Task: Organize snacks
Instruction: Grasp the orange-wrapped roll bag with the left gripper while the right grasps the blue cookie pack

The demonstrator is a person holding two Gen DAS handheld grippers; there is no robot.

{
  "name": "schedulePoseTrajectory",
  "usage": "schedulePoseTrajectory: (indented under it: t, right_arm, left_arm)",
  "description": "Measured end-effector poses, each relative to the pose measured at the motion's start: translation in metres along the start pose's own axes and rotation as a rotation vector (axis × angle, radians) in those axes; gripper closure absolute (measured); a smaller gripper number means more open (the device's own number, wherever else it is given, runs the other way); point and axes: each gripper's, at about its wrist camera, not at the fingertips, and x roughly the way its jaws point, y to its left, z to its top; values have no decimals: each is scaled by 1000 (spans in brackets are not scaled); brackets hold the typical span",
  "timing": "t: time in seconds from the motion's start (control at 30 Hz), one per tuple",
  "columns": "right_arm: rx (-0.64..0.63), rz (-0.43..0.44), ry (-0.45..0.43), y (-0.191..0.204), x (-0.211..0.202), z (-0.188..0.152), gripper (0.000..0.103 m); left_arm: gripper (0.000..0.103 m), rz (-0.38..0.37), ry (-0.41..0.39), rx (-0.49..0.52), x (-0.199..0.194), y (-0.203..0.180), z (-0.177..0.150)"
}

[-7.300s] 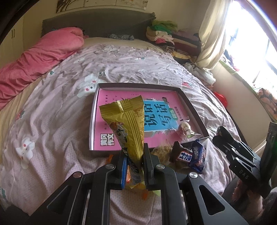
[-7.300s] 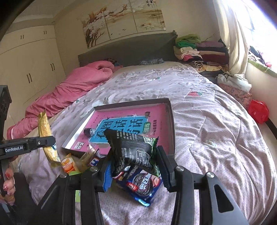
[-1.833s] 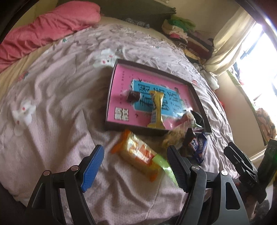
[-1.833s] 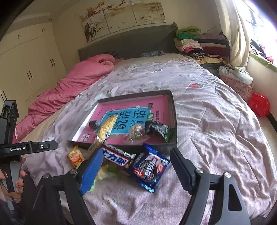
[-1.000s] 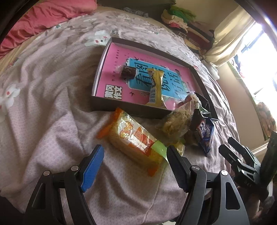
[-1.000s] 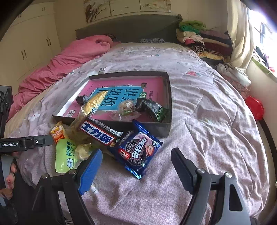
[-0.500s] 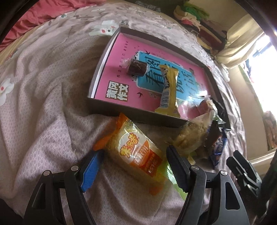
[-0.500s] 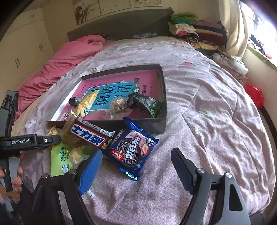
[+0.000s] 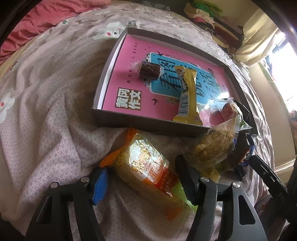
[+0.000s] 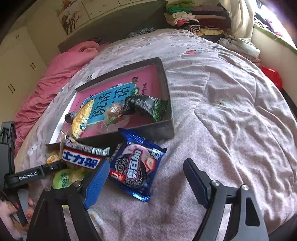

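Left wrist: left gripper spread, straddling orange snack pack; right gripper spread.

1. Daylight enters from the window at the right of the left wrist view, where it is blown out to white.
2. In the right wrist view the same window burns out the upper right corner, with a purple fringe along the lens edge.
3. Glare sits on the orange snack pack, washing out its printed label.
4. The tray throws a soft shadow on the bedspread in front of its near wall.
5. Both views bend strongly toward the edges, with black vignette in the corners.
6. Print on the blue cookie pack is sharp; far bedding looks softer.
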Motion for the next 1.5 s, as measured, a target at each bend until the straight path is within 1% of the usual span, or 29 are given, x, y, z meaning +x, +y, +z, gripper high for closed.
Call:
schedulePoseTrajectory:
  t: [0.23,0.3,0.43,0.47,0.63,0.7,0.77,0.87,0.97,1.17,1.2,1.23,1.4,1.5]
  right_arm:
    - [7,32,31,8,14,1,22]
    - [7,45,38,10,18,1,26]
    - [-8,62,48,15,25,1,42]
    - [-14,63,48,16,26,1,45]
    - [-31,69,42,18,26,1,49]
    - [-32,61,30,17,23,2,50]
    - [-41,46,11,17,18,3,50]
    - [-45,31,-21,14,9,4,50]
    - [-41,31,-31,12,5,5,50]
    - [-48,37,-42,12,0,5,50]
    - [-52,34,-47,12,-1,5,50]
    - [-57,34,-50,13,-3,4,50]
    - [-75,31,-66,16,-7,3,50]
    - [-73,32,-66,15,-8,3,50]
  left_arm:
    - [42,3,-10,3,-2,6,-2]
    - [42,13,-16,13,-3,6,-2]
    - [43,53,-37,49,-7,3,-4]
    - [43,62,-42,59,-8,2,-5]
    - [44,85,-47,65,-6,-3,-8]
    - [46,92,-50,72,-5,-5,-7]
    - [50,92,-52,71,-4,-4,-6]
    - [54,81,-55,64,-6,0,-4]
    - [57,59,-57,43,-8,6,-3]
    - [63,40,-65,20,-19,16,-4]
    - [65,32,-67,12,-21,19,-4]
    - [68,21,-72,3,-24,21,-5]
    - [73,-7,-94,-2,-36,22,-7]
    - [75,-50,-97,-1,-41,19,-9]
